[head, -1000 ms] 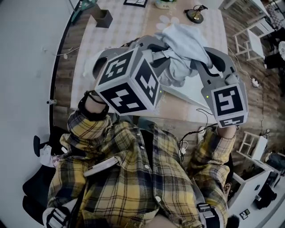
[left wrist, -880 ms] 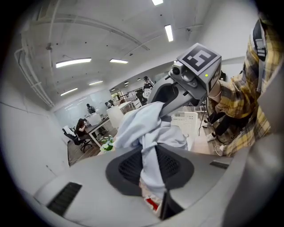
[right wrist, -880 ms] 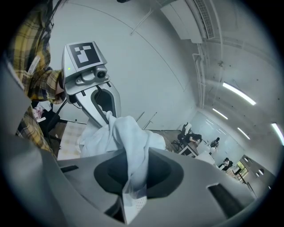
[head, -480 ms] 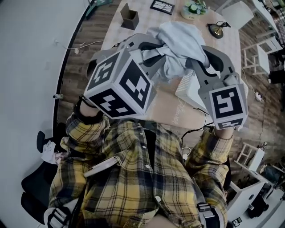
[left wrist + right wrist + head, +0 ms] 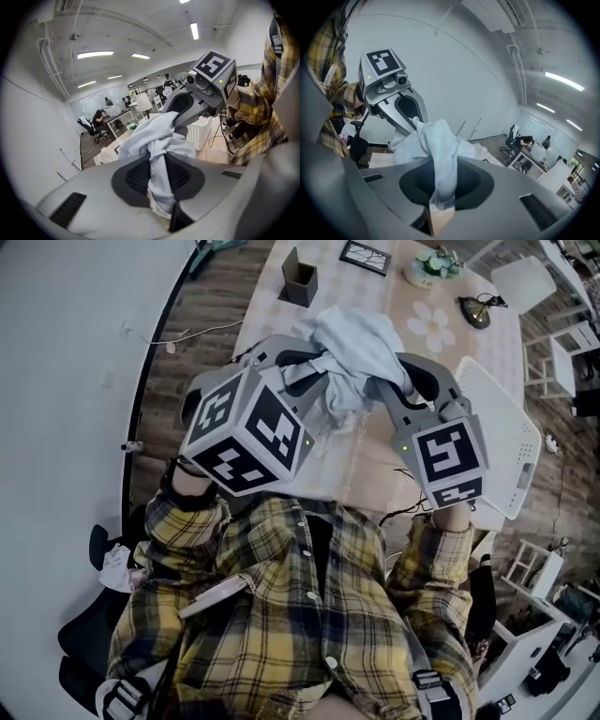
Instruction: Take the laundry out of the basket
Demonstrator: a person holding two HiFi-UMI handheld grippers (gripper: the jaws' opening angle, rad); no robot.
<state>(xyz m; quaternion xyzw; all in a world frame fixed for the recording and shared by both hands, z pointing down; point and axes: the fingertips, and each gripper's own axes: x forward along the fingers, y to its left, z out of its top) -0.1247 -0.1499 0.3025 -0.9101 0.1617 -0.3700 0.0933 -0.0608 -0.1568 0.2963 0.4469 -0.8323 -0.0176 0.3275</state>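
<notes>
You are swinging the pale garment (image 5: pixel 356 338) away from the white basket (image 5: pixel 511 442), now lying clear at right. The left claw (image 5: pixel 158 187) and right claw (image 5: pixel 439 190) are both clamping its bunched cloth above the worktop (image 5: pixel 370 472), so this piece is leaving the basket.

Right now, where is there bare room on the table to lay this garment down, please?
Bare beige tablecloth lies beneath the pale blue garment, between the dark square box and the white perforated basket. The far end is crowded: black frame, potted plant.
</notes>
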